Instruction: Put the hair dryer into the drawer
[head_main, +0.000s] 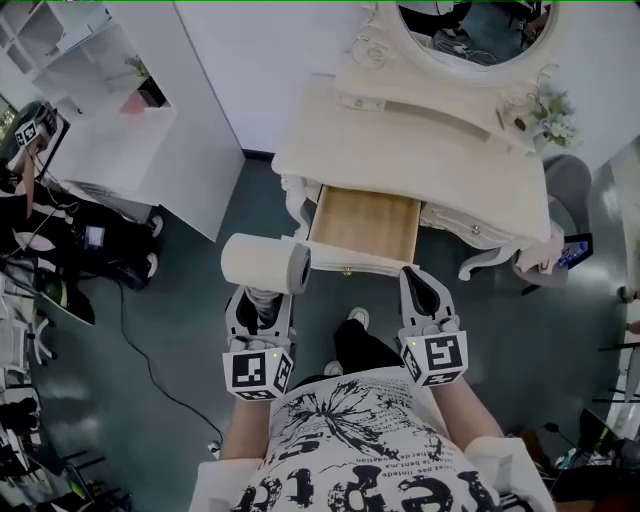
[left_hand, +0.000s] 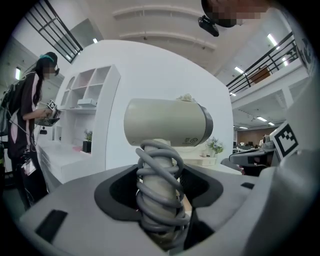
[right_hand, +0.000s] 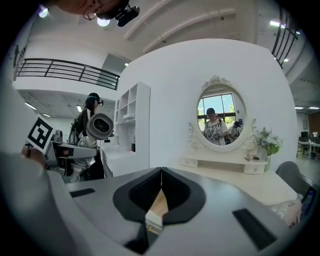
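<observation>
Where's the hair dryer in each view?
Head view: hair dryer left of centre, in the left gripper.
Left gripper view: hair dryer centre, cord-wrapped handle between the jaws.
Right gripper view: hair dryer far left, barrel end toward camera.
Shared landmark: white shelf unit.

Hair dryer (head_main: 262, 263) look: cream barrel with a darker grey ring at one end; grey cord (left_hand: 160, 190) wound in coils round the handle.
Hair dryer pose: barrel lay level, handle pointing down from it.
Hair dryer state: off the ground, its cord-wrapped handle clamped between the fingers of the left gripper (head_main: 262, 298).
Hair dryer place: left of centre in the head view, just beside the drawer's left front corner, outside it.
Drawer (head_main: 365, 225) look: pale wooden inside, white front.
Drawer state: pulled out.
Drawer place: upper centre of the head view, jutting from under the white surface (head_main: 420, 150).
</observation>
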